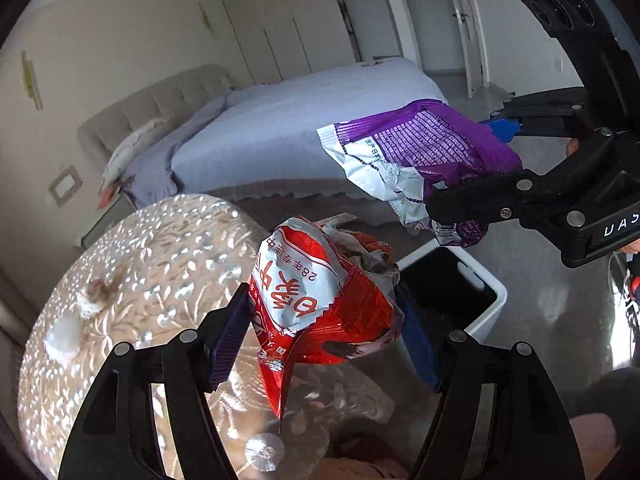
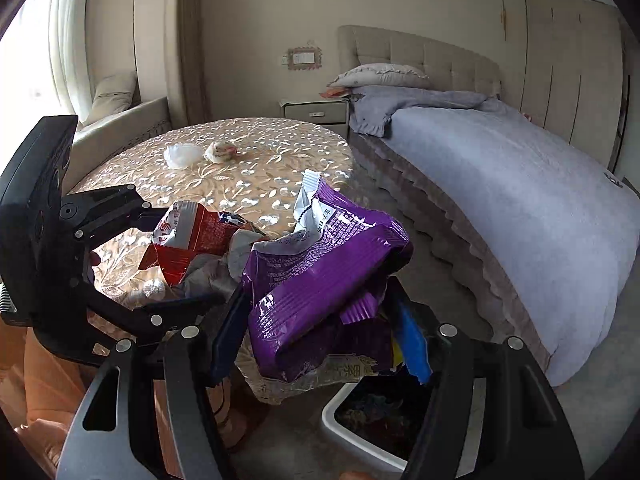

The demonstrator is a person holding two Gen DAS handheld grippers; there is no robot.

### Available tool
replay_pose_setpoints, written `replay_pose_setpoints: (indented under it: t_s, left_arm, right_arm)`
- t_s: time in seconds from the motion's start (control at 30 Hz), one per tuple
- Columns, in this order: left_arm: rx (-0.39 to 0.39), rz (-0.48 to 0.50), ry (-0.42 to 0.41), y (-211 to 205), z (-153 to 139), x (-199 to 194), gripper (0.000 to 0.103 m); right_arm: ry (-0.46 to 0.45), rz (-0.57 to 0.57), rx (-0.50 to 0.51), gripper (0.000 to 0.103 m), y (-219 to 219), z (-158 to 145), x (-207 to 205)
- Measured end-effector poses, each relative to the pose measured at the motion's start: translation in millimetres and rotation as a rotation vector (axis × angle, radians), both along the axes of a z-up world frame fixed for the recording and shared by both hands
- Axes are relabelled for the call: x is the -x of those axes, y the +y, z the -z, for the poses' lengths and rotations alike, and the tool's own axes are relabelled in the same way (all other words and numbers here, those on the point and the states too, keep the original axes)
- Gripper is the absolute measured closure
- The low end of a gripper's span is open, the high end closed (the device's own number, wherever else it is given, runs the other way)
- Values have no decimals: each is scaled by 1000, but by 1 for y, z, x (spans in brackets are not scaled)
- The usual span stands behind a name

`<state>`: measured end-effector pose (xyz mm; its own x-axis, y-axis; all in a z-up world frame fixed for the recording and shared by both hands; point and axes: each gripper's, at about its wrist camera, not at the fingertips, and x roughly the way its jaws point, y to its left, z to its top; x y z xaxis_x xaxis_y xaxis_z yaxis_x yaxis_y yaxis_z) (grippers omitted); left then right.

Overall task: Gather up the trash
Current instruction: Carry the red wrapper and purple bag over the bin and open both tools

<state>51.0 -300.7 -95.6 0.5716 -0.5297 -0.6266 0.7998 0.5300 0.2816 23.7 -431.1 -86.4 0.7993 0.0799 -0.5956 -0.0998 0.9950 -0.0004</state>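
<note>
With my left tongs [image 1: 324, 316] clamped on the red snack wrapper [image 1: 320, 300] and my right tongs [image 2: 320, 320] on the purple one [image 2: 320, 280], both off the desk [image 2: 248, 160], I'd next release them over the white bin [image 2: 340, 436].

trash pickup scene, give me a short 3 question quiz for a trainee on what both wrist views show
1. True or false: the left gripper holds the crumpled red foil snack bag.
2. Multiple choice: the right gripper grips A) a white tissue, B) the crinkled purple foil snack bag, C) nothing.
3. Short answer: what trash remains on the round table with the floral cloth?

Key
1. True.
2. B.
3. Two pieces: a crumpled clear plastic wrap and a crumpled white paper wad with stains. The white bin with a dark inside stands on the floor beside the table.
</note>
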Motion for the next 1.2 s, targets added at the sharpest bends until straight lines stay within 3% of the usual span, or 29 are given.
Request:
replay_pose_setpoints:
  t_s: [0.27,0.43,0.7,0.9,0.93,0.97,1.2]
  left_arm:
    - [-72,193,48,-77,50,4,34]
    - [-131,248,104,-110,88,-5,34]
    - [-191,404,189,-145,151,-16,34]
    - [-251,459,221,-156,180,-25,31]
    - [-253,469,241,-160,183,-27,20]
    - [-260,472,256,-161,187,-30,5]
    - [-314,512,253,-160,196,-34,5]
  right_arm:
    - [110,47,-2,35,-59,51,3]
    - [192,49,-30,35,-93,85,-11]
    - [296,-47,8,35,-130,148,-25]
    - [386,-124,47,35,-141,186,-39]
    - [414,-165,40,28,-141,191,-40]
    - [448,-201,41,4,-142,197,-44]
    - [524,-298,92,4,-140,217,-48]
